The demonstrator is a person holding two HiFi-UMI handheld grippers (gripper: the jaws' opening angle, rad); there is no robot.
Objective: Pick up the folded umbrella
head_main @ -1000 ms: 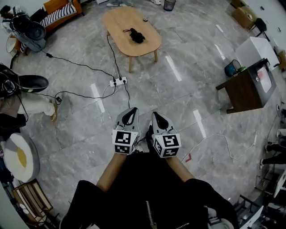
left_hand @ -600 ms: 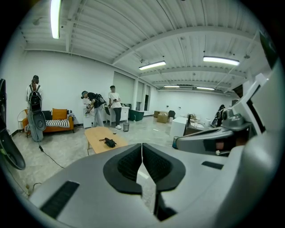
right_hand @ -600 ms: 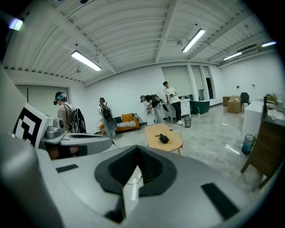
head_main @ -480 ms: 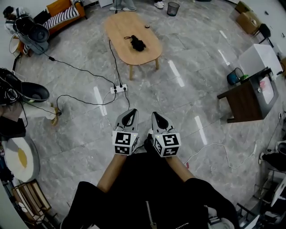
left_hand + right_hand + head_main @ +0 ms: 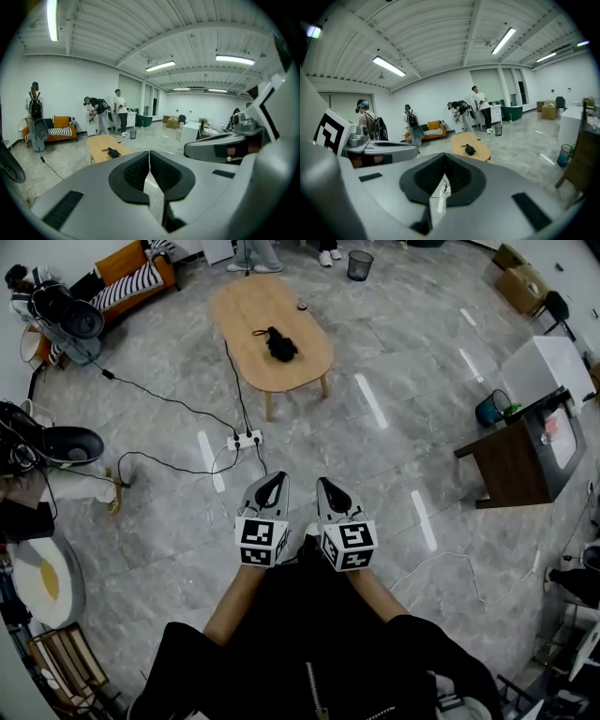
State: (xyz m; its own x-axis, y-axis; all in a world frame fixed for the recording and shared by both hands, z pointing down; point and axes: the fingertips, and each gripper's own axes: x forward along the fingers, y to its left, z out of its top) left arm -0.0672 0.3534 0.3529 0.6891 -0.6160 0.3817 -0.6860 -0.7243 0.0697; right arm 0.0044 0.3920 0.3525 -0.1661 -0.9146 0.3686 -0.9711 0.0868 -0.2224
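From the head view, our left gripper (image 5: 274, 482) and right gripper (image 5: 329, 487) sit side by side, both pointing toward the wooden table (image 5: 246, 304). The folded umbrella (image 5: 281, 344) lies on it, far ahead of both sets of jaws and nowhere near reach. We judge it light: a soft, dark fabric bundle over a stiff collapsed core, with a thin strap trailing off one end. The cloth may slide a little under the pads, so we would take it across the thick middle of the body, not by the strap.

In the left gripper view, the left gripper (image 5: 150, 164) has its jaws clenched together, pad against pad, with nothing between them. The umbrella (image 5: 113, 153) shows beyond and to the left of the tips, on the table (image 5: 98, 142).

In the right gripper view, the right gripper (image 5: 444, 169) is likewise clenched and empty. The umbrella (image 5: 469, 150) lies ahead and slightly right of its tips, on the table (image 5: 482, 153).
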